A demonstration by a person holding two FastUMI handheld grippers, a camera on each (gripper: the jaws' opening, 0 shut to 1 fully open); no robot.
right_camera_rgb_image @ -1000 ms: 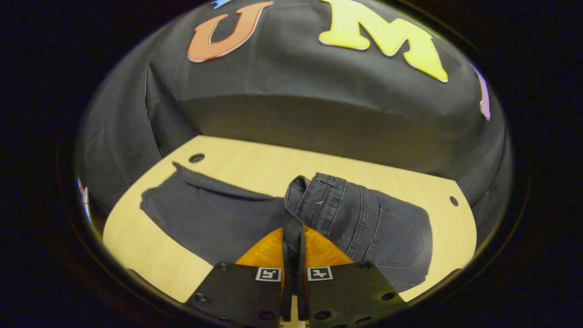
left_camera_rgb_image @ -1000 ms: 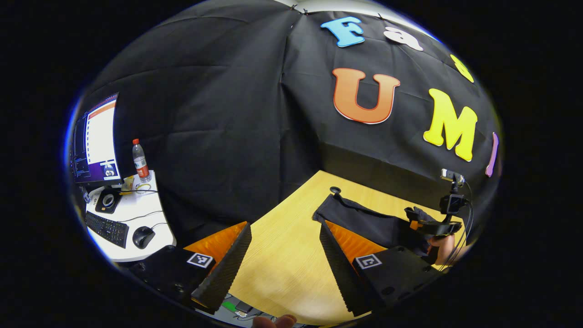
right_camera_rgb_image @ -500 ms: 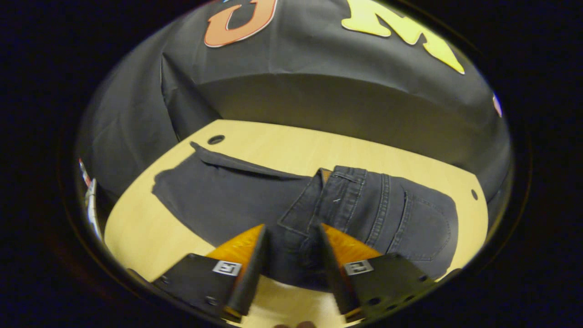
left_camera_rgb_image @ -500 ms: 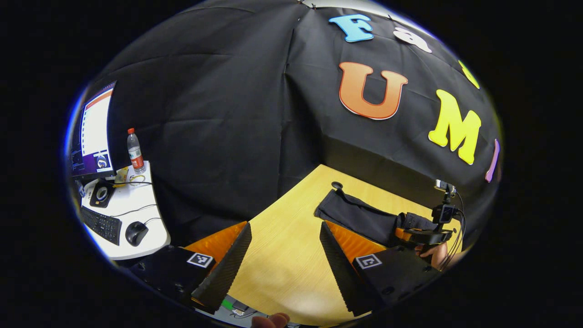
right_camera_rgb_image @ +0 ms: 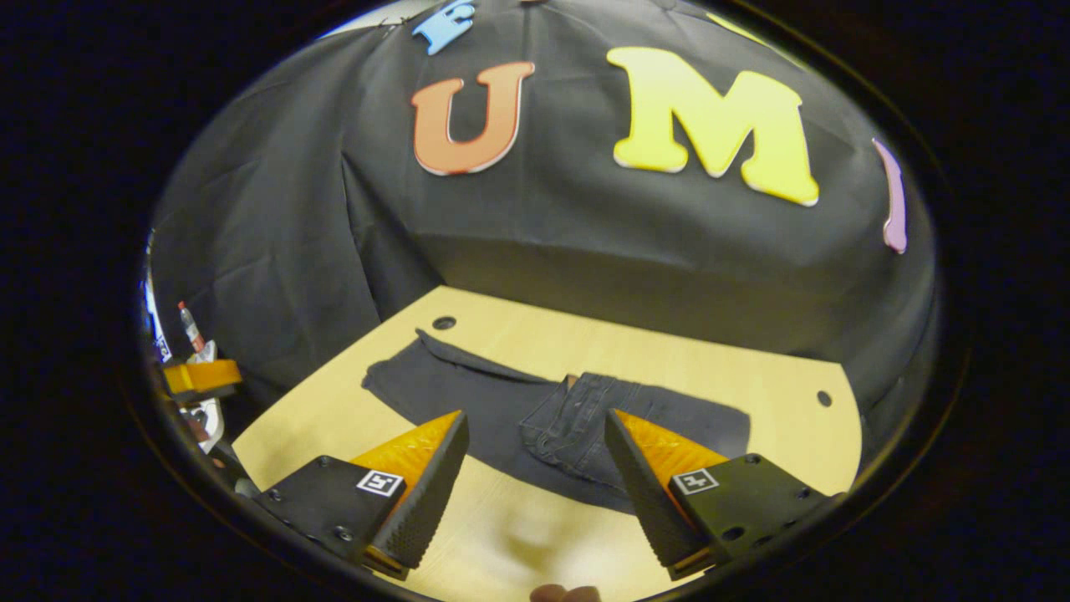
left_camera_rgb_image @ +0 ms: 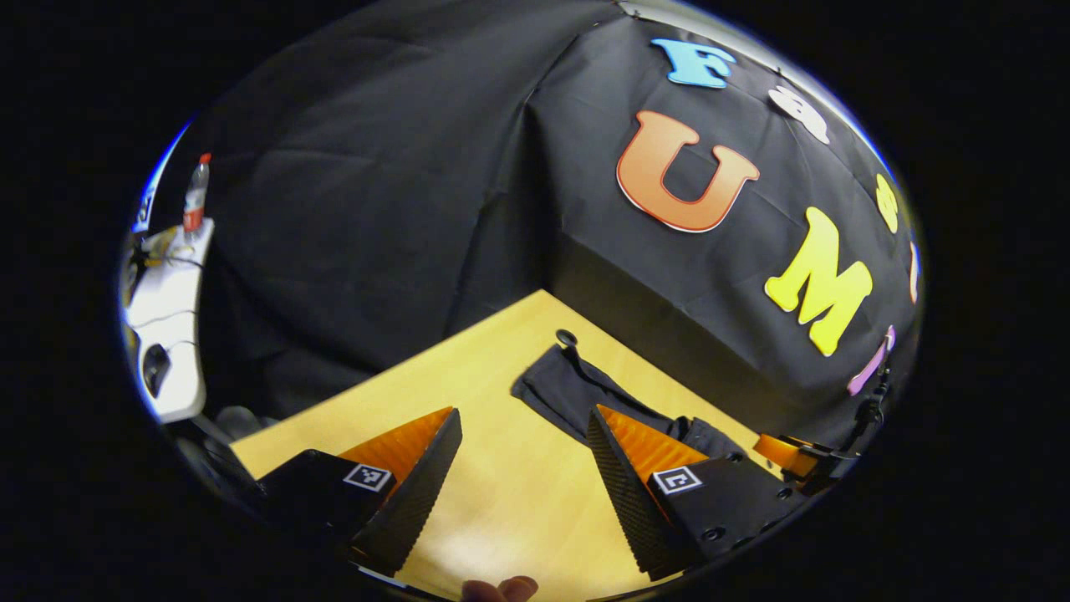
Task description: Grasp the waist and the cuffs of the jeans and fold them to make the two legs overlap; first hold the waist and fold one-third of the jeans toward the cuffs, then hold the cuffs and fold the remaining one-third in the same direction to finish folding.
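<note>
Dark jeans point(right_camera_rgb_image: 501, 410) lie flat on the light wooden table point(right_camera_rgb_image: 752, 418), the waist part point(right_camera_rgb_image: 577, 418) folded over the legs toward the cuffs point(right_camera_rgb_image: 401, 380) at the left. My right gripper point(right_camera_rgb_image: 535, 468) hovers open above the near edge of the folded waist, holding nothing. In the left gripper view the cuff end of the jeans point(left_camera_rgb_image: 560, 389) lies ahead and to the right of my left gripper point(left_camera_rgb_image: 522, 468), which is open over bare table. The right gripper's orange finger point(left_camera_rgb_image: 782, 451) shows at the far right of that view.
Black cloth walls close in the table's back and sides. Round holes sit in the tabletop near the cuffs point(right_camera_rgb_image: 444, 323) and at the right point(right_camera_rgb_image: 825, 399). A white desk point(left_camera_rgb_image: 167, 334) with a bottle point(left_camera_rgb_image: 195, 196) and a mouse stands outside at the left.
My right gripper opened, let go of the waist, and pulled back and up from the jeans. The left gripper turned and tilted, staying open.
</note>
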